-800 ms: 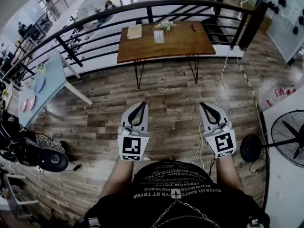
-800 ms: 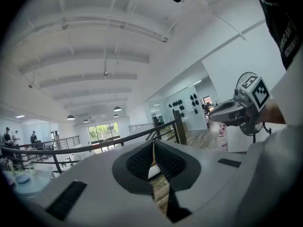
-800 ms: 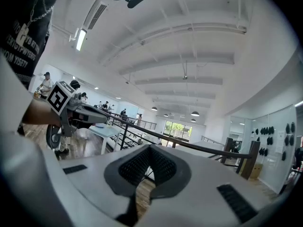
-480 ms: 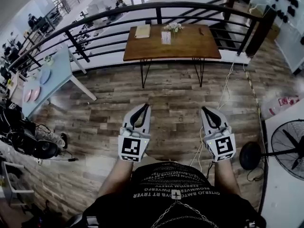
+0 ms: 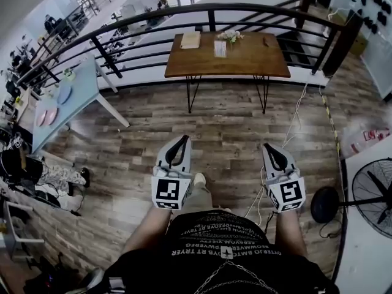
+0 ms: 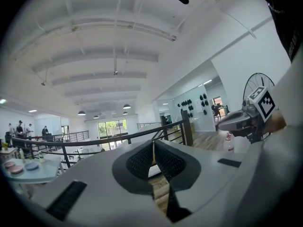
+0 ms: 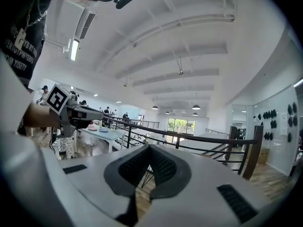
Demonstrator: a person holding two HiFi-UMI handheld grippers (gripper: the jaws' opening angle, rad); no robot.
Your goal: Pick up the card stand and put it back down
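Observation:
The card stand (image 5: 220, 48) is a small white upright card on the brown wooden table (image 5: 245, 63) far ahead, by the railing. A flower bunch (image 5: 231, 35) and a pale booklet (image 5: 190, 40) sit near it. Both grippers hang in the air over the wood floor, well short of the table. My left gripper (image 5: 182, 141) is shut with nothing in it; its jaws meet in the left gripper view (image 6: 153, 145). My right gripper (image 5: 267, 147) is also shut and empty, its jaws together in the right gripper view (image 7: 149, 148).
A black railing (image 5: 245, 8) runs behind the table. A light blue table (image 5: 76, 97) with plates stands at the left, with dark equipment on the floor below it. A fan (image 5: 370, 192) and a white cable (image 5: 294, 118) lie at the right. My shoe (image 5: 199, 179) shows between the grippers.
The whole view has shifted: the wooden table now sits further right and a little nearer. A shoe has come into sight between the grippers. Both grippers keep the same pose.

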